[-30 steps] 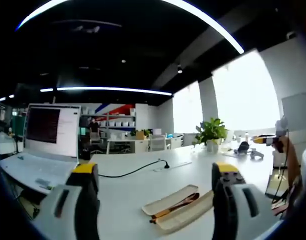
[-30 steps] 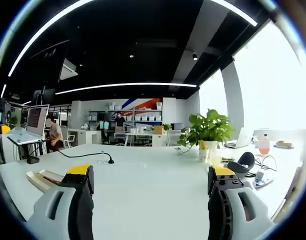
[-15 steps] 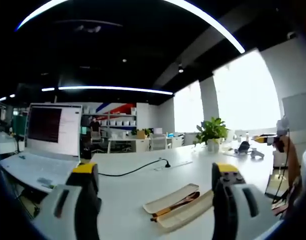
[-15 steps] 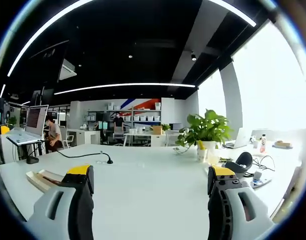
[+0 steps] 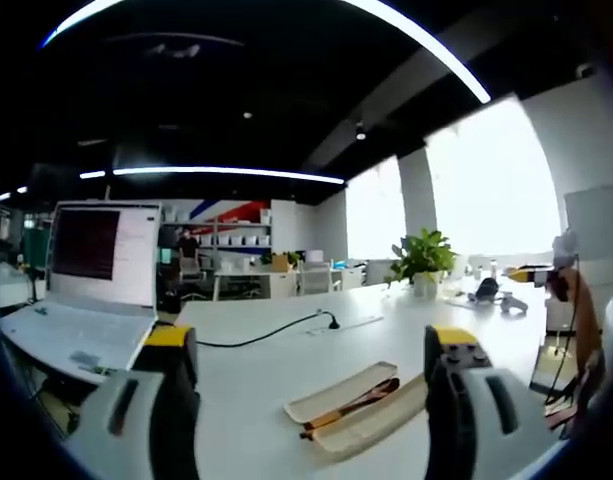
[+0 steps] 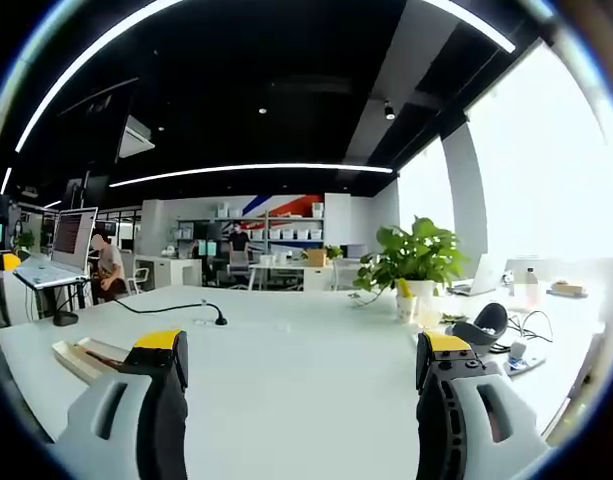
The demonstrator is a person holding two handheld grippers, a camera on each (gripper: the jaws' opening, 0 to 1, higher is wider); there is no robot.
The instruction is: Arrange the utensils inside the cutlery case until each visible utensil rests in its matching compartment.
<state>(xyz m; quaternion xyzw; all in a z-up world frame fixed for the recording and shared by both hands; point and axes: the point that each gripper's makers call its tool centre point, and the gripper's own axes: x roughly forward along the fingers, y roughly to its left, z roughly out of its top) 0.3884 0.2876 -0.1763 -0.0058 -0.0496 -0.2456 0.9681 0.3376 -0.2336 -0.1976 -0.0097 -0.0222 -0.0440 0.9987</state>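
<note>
Left gripper view, left to right: an open laptop (image 5: 91, 275) stands at the left edge of the white counter (image 5: 246, 400). A black cable (image 5: 261, 337) runs across the counter toward its far side. The left claw (image 5: 311, 375) has its jaws wide apart with nothing between them. The cutlery case (image 5: 358, 408) lies open on the counter near the right jaw, its beige lid beside the tray; a brown-handled utensil (image 5: 348, 405) rests lengthwise in the tray. Which compartment it occupies cannot be told. A potted plant (image 5: 423, 262) stands far back on the right.

Right gripper view, left to right: the cutlery case (image 6: 91, 357) lies at the left, just beside the left jaw. The right claw (image 6: 301, 372) is likewise spread and empty, over bare counter (image 6: 306, 360). The potted plant (image 6: 414, 265) stands at the right, with a black mouse (image 6: 483, 322) and cables beyond it.
</note>
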